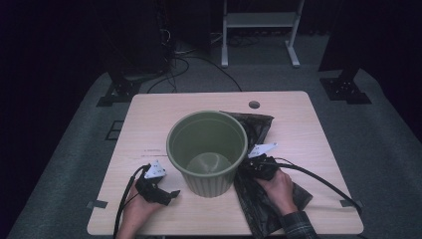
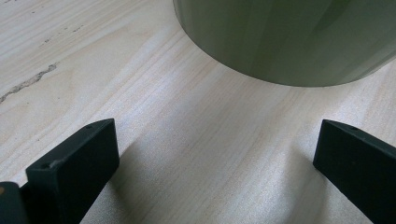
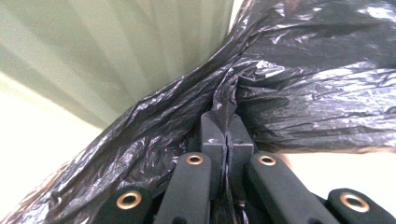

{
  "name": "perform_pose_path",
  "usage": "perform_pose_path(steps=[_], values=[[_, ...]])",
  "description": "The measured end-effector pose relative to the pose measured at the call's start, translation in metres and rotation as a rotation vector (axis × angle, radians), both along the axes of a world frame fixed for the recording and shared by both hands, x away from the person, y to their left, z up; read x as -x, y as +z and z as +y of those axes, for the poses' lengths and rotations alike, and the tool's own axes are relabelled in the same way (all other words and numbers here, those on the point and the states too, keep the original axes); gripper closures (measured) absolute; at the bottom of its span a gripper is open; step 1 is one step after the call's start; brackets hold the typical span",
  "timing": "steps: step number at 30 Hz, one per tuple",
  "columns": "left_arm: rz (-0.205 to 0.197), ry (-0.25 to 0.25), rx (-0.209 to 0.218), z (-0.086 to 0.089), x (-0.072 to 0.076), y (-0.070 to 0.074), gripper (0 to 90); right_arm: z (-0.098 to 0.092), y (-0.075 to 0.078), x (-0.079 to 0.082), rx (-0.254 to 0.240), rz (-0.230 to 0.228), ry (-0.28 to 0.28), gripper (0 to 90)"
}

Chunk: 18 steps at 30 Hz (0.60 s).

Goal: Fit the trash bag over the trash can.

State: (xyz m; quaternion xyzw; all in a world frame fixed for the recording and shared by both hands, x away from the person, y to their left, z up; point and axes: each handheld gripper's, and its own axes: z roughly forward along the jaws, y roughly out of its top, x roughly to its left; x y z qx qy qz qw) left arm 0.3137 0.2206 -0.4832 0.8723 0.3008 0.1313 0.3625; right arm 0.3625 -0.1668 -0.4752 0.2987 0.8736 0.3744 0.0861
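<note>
Crinkled black plastic bag (image 3: pixel 289 88) beside ribbed green bin (image 1: pixel 207 149).

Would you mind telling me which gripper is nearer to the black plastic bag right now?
Right. The right gripper is shut on a fold of the black plastic bag, right of the green bin. The left gripper sits open on the bin's other side, apart from the bag.

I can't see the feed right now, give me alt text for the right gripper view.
The right gripper has its black jaws shut on a fold of crinkled black plastic bin bag. Behind the bag stands the ribbed wall of a green plastic bin on the pale wooden table.
</note>
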Motion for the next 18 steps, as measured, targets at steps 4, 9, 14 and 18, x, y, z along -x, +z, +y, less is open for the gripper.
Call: perform_pose_path(steps=[4,9,14,18], values=[[0.000,0.000,0.000,0.000,0.000,0.000,0.0,-0.001,0.002,0.001,-0.007,0.029,0.031,89.0],[0.000,0.000,0.000,0.000,0.000,0.000,0.0,-0.005,0.015,0.008,-0.066,0.042,0.105,89.4],[0.000,0.000,0.000,0.000,0.000,0.000,0.0,-0.013,0.032,0.012,-0.127,0.025,0.150,89.4],[0.000,0.000,0.000,0.000,0.000,0.000,0.0,-0.018,0.042,0.014,-0.169,0.017,0.174,89.4]])
